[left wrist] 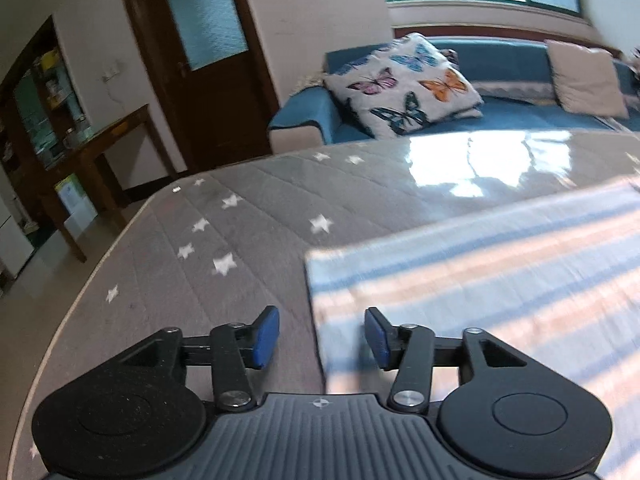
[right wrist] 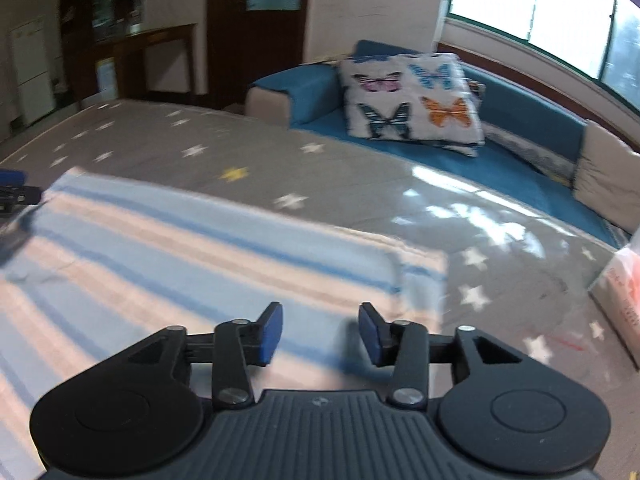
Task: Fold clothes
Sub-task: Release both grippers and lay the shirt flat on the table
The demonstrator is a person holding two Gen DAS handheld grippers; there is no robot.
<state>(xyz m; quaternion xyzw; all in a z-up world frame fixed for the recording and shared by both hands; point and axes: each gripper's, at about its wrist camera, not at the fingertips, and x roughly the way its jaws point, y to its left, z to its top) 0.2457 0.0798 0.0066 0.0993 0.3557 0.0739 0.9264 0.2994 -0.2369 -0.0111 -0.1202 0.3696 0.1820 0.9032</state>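
Note:
A garment with light blue, pink and white stripes [left wrist: 488,272] lies flat on a grey table cover with white stars [left wrist: 224,240]. My left gripper [left wrist: 322,338] is open and empty, above the garment's near left edge. In the right wrist view the garment [right wrist: 180,248] spreads left and centre, its right end showing a folded edge. My right gripper [right wrist: 320,334] is open and empty, above the garment's near right part. The left gripper's blue pad shows at the far left edge [right wrist: 12,180]. Both views are motion-blurred.
A blue sofa [left wrist: 520,112] with a butterfly cushion [left wrist: 404,84] and a beige cushion [left wrist: 584,78] stands beyond the table. A white plastic-wrapped package [right wrist: 624,304] lies at the table's right. A dark door [left wrist: 200,60] and wooden side table [left wrist: 100,148] stand at left.

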